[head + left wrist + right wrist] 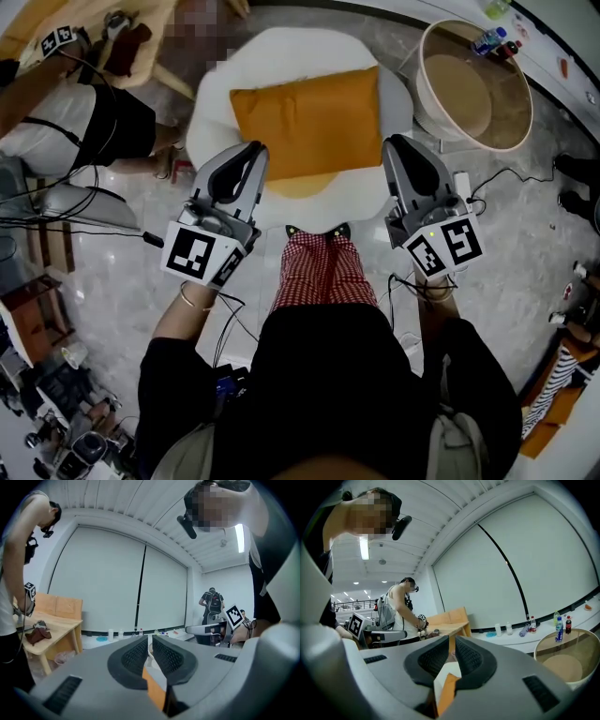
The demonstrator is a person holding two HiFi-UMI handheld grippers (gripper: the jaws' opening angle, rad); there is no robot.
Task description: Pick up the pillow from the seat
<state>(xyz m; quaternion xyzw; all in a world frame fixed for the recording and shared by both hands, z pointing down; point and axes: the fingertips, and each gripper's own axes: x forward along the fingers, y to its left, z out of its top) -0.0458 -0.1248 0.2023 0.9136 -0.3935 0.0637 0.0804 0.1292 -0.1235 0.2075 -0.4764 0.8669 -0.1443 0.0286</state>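
A pale marble-patterned floor (525, 244) runs under a busy room, with a round tub (473, 89) off to the right and a white cushioned seat (300, 47) straight ahead of the standing person. The orange pillow (309, 122) lies flat on the middle of that seat, slightly skewed, with all four edges free. It looks soft, light and plump, so it should give under pressure rather than slip. A pinch on a corner or on the near edge would gather enough fabric, and taking one side in each gripper would keep it from folding. The left gripper (246, 155) hangs over the seat's near-left edge, just beside the pillow's lower left corner. The right gripper (398, 145) hangs just off its right side, and both point forward and down. Each has its jaws closed together with nothing between them. Only a sliver of orange shows beyond the tips, so both would probably need to open before they can grasp anything.
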